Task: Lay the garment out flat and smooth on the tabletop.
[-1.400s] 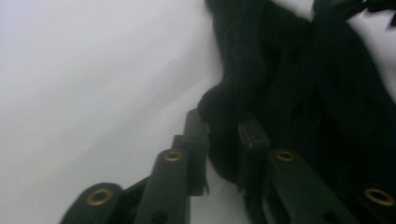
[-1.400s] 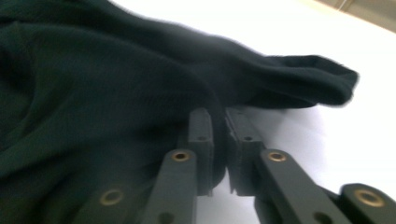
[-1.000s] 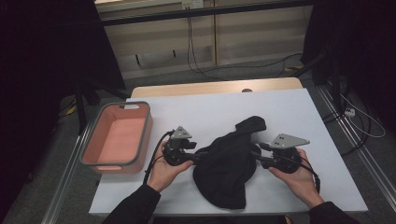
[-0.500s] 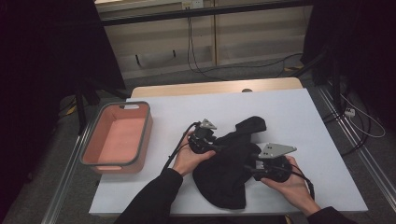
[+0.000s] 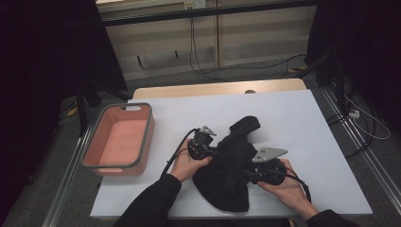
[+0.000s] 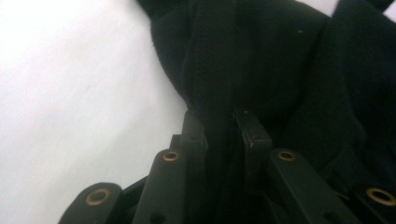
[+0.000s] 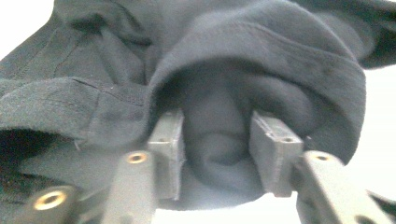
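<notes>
A: Now, where's the black garment (image 5: 227,165) sitting?

B: Crumpled mid-counter (image 5: 302,123), right of the pink tray (image 5: 118,142). The left hand-held gripper (image 6: 219,126) has just been closing and is pinching a fold; the right hand-held gripper (image 7: 217,140) is clamping a bunched edge, probably for spreading.

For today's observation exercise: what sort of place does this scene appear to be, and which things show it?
Probably a lab or recording workspace, not a home: a bare white table on a metal frame, loose cables on the floor, and handheld grippers working a black garment beside a pink bin.
</notes>
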A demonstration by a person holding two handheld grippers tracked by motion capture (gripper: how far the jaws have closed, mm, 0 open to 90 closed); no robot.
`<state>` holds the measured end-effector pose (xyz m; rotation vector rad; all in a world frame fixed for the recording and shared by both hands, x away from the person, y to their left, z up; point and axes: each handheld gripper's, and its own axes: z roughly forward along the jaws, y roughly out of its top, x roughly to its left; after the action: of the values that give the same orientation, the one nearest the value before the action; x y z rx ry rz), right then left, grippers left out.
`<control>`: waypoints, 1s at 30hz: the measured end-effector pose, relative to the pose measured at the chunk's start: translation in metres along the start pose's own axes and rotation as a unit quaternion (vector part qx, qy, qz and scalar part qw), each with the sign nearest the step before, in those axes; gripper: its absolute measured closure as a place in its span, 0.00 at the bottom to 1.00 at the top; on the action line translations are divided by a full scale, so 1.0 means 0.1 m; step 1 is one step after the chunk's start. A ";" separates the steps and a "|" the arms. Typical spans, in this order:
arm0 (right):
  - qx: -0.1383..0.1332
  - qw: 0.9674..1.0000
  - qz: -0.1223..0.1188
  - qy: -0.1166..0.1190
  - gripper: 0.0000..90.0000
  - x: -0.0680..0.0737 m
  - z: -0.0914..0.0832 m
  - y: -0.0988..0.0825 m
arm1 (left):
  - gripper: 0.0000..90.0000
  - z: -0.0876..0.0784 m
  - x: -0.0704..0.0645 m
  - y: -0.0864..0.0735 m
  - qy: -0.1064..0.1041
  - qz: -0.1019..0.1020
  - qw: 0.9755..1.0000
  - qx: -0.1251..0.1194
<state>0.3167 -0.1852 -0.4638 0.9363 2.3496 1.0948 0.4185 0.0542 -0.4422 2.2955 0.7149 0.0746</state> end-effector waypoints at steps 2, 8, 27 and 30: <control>0.003 1.000 -0.007 -0.001 0.73 0.02 0.03 0.01 | 0.84 -0.09 0.03 -0.07 -0.004 -0.006 1.000 -0.001; 0.007 0.999 -0.031 -0.009 0.89 0.09 0.08 0.09 | 0.83 -0.32 0.06 -0.33 -0.013 -0.015 1.000 -0.004; -0.040 0.996 0.013 -0.082 0.94 -0.32 0.19 0.40 | 0.47 -0.56 0.06 -0.46 0.015 -0.027 0.997 -0.068; -0.037 0.997 0.034 -0.058 0.89 -0.37 0.22 0.36 | 0.36 -0.63 0.07 -0.48 0.029 -0.025 0.997 -0.072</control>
<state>0.3701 -0.1826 -0.4470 1.0320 2.1845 1.1150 0.3859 0.1258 -0.4283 2.1452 0.7702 0.1649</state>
